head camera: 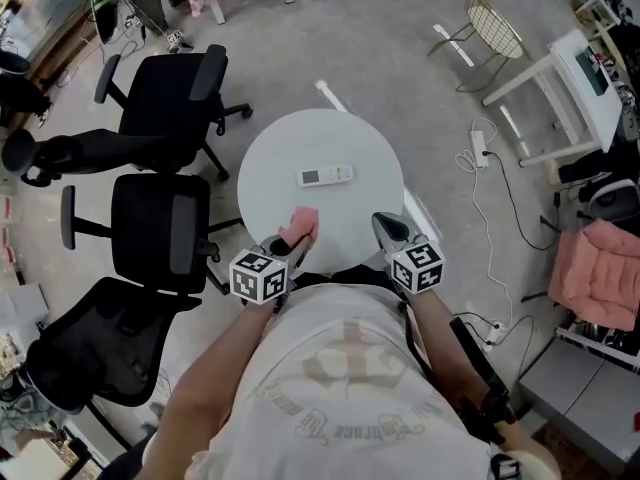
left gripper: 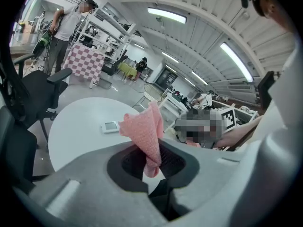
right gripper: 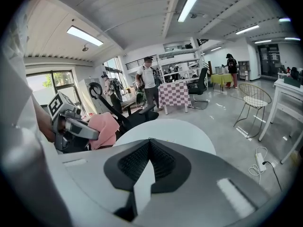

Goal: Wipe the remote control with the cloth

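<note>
We find no text that can be read. Just behind the left gripper point(head camera: 297, 238) and the right gripper point(head camera: 384, 224), the marker cubes point(head camera: 259, 276) show only black-and-white square patterns. Further back, the person's shirt point(head camera: 345, 388) carries curved lettering, too blurred to read.

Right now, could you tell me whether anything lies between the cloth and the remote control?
Nothing visible does: only bare table separates the cloth, pinched in the left tongs, from the remote control.
</note>
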### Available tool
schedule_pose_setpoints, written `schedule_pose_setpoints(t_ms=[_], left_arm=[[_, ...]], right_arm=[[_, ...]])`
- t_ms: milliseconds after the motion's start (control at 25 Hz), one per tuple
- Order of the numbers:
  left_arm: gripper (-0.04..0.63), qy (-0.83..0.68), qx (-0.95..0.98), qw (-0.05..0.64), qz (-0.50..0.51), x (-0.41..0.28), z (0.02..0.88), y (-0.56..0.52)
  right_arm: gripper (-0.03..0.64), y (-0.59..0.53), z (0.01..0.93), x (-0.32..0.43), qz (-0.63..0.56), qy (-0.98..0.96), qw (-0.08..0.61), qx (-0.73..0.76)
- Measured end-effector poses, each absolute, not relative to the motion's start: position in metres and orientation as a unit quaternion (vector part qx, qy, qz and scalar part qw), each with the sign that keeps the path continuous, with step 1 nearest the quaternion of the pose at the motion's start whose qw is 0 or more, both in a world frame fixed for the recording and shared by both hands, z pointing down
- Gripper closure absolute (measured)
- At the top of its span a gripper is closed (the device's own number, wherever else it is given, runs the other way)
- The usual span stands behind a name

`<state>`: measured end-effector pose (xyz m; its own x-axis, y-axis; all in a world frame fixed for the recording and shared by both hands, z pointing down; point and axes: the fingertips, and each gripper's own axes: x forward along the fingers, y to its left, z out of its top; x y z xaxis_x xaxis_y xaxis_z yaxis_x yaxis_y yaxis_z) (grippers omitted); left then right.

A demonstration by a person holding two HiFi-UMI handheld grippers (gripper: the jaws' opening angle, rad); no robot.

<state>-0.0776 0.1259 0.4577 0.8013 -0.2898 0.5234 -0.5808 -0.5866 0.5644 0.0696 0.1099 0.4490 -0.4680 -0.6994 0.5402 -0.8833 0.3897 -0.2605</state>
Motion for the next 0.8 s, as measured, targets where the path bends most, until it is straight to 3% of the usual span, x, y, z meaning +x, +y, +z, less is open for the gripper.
schedule_pose_setpoints(t_ms=[800], left_arm=[[0.555, -0.279, 0.828, 0.408, 0.264, -0.005, 0.504, 0.049]], right_arm=[[0.611, 0.029, 0.532, 0.087, 0.231, -0.871, 0.300, 0.314]])
